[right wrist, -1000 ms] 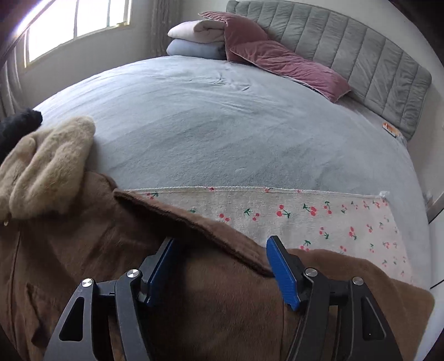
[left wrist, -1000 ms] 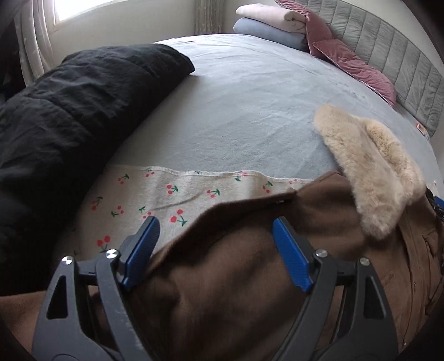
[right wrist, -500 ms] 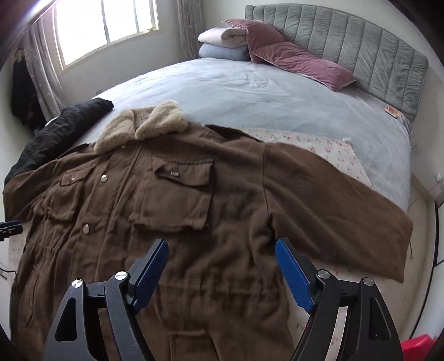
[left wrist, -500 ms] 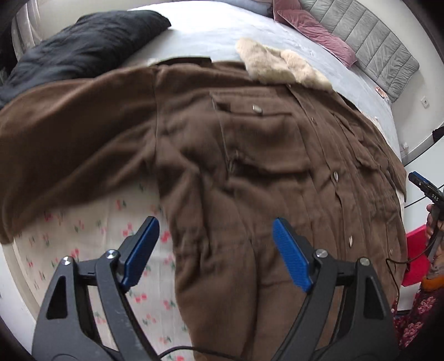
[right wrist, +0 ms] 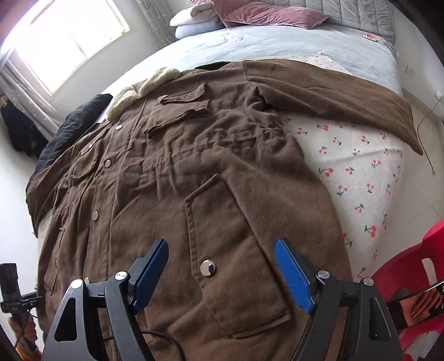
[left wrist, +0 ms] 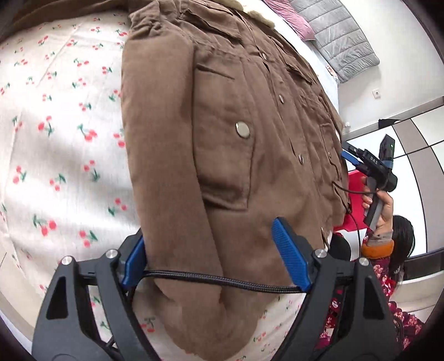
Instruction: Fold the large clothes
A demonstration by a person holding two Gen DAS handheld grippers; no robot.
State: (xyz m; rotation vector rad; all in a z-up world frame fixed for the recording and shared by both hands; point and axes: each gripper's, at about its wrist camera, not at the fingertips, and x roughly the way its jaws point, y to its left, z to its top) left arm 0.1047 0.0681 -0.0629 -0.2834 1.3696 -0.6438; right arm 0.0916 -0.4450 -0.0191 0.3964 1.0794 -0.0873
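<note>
A large brown coat (right wrist: 177, 177) with snap buttons, flap pockets and a cream fur collar (right wrist: 138, 86) lies face up on a cherry-print sheet (right wrist: 358, 172) on the bed. Its right sleeve (right wrist: 333, 91) is spread out to the side. My right gripper (right wrist: 222, 272) is open above the lower front pocket near the hem. My left gripper (left wrist: 213, 255) is open over the coat's (left wrist: 222, 133) left lower edge, its jaws straddling the fabric; whether they touch it is unclear. The right gripper shows in the left wrist view (left wrist: 369, 163), held in a hand.
The cherry sheet (left wrist: 55, 125) lies on a grey bedspread (right wrist: 277, 41). A black garment (right wrist: 72, 130) lies beside the collar. Pink pillows and folded blankets (right wrist: 244, 16) sit at the grey headboard. A red plastic chair (right wrist: 416, 280) stands at the bed's right. A cable (left wrist: 222, 280) crosses my left jaws.
Both grippers have pulled back from the shoulders toward the coat's hem and lowered close to the fabric. The coat now lies spread flat. Both stay open.
</note>
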